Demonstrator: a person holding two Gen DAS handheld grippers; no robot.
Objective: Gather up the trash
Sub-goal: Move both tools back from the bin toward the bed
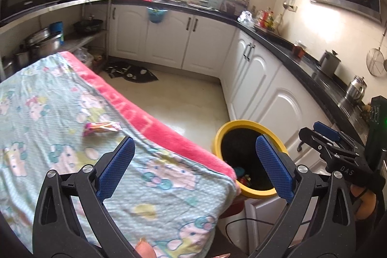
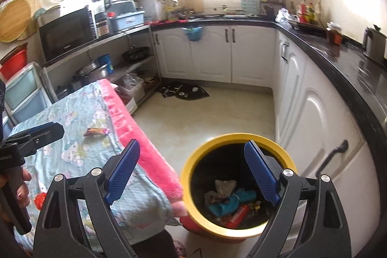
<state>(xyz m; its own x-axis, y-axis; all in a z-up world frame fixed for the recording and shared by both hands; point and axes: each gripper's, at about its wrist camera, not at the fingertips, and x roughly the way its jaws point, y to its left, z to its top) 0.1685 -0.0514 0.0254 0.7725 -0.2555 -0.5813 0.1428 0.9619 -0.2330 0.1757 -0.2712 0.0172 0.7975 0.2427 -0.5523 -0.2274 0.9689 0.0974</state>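
A yellow-rimmed black trash bin [image 2: 193, 207] [image 1: 219, 134] stands on the floor beside the table; crumpled wrappers, a blue rag and a red packet [image 2: 238, 213] lie inside it. One pink and orange snack wrapper [image 1: 102, 128] [image 2: 95, 131] rests on the blue patterned cloth [image 1: 48, 108] [image 2: 79, 117] with the pink border. My right gripper [image 2: 193, 168] hangs open over the bin, nothing between its blue pads. My left gripper [image 1: 194, 166] is open and empty above the cloth's near corner, the wrapper ahead and left of it. Each gripper shows in the other's view: the right gripper [image 1: 326, 137], the left gripper [image 2: 46, 132].
White cabinets [image 2: 314, 113] under a black counter [image 2: 343, 57] run along the right and back walls. A shelf rack with a microwave [image 2: 66, 33] and pots stands at left. A dark mat [image 2: 183, 91] lies on the floor by the far cabinets.
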